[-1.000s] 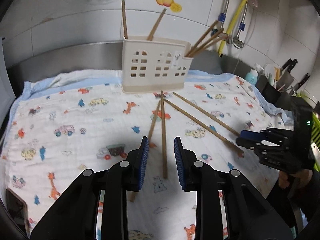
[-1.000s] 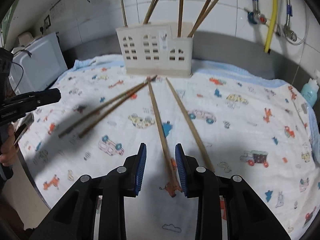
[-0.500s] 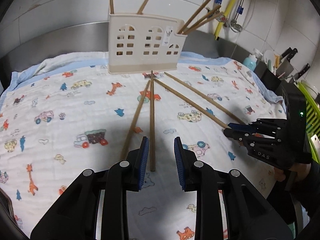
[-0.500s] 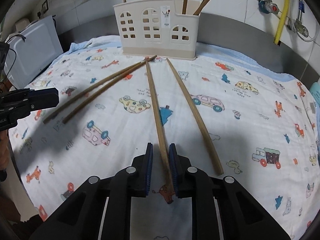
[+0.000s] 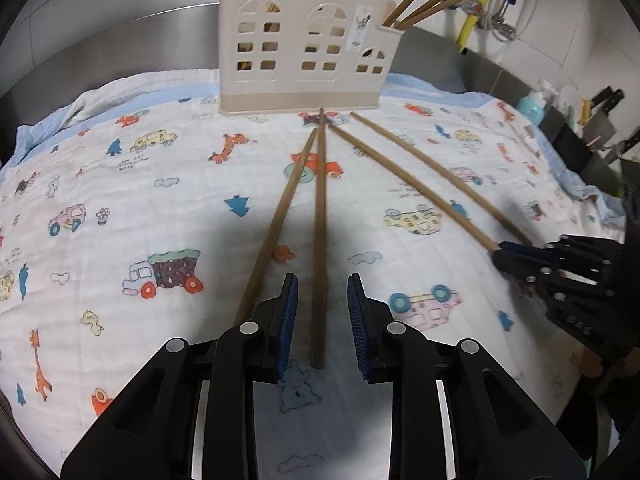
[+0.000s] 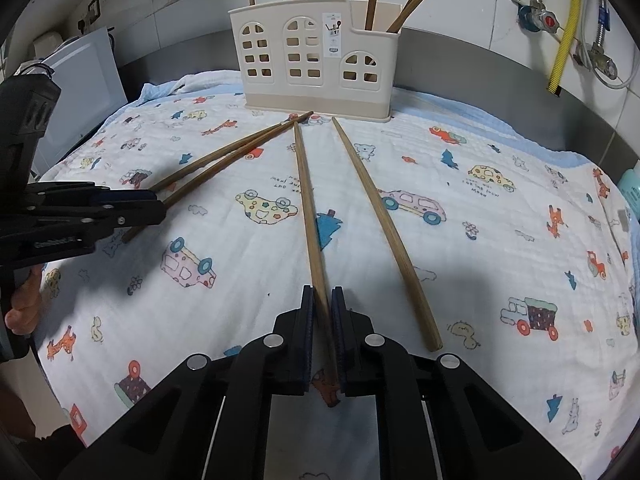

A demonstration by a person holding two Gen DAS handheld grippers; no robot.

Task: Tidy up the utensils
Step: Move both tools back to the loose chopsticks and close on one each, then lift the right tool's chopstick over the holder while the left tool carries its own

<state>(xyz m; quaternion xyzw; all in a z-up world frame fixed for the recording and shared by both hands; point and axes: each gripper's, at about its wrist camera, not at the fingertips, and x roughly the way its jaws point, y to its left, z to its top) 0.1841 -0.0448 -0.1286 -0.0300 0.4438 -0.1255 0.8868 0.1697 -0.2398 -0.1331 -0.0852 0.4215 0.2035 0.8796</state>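
1. Right hand-held gripper (image 6: 321, 312): black, blue-padded, jaws just closed and clamped on the thick end of a long brown wooden chopstick (image 6: 308, 208) lying on the cloth; seen also from the left view (image 5: 505, 254), low at the right.
2. Left hand-held gripper (image 5: 319, 312): jaws apart, straddling the near end of another wooden chopstick (image 5: 320, 236), pads not pressing it; a second stick (image 5: 276, 220) lying just to its left, outside the jaws.
3. Fourth loose chopstick (image 6: 384, 228): flat on the cloth, just right of the clamped one.
4. Cream plastic utensil holder with window-shaped cut-outs (image 6: 316, 60): upright at the far edge of the cloth, several chopsticks standing in it, loose sticks' thin tips converging near its base.
5. White cartoon-printed cloth (image 5: 120, 208): spread over the table, under everything.
6. Yellow hose (image 6: 566, 28): against the tiled wall, right of the holder.
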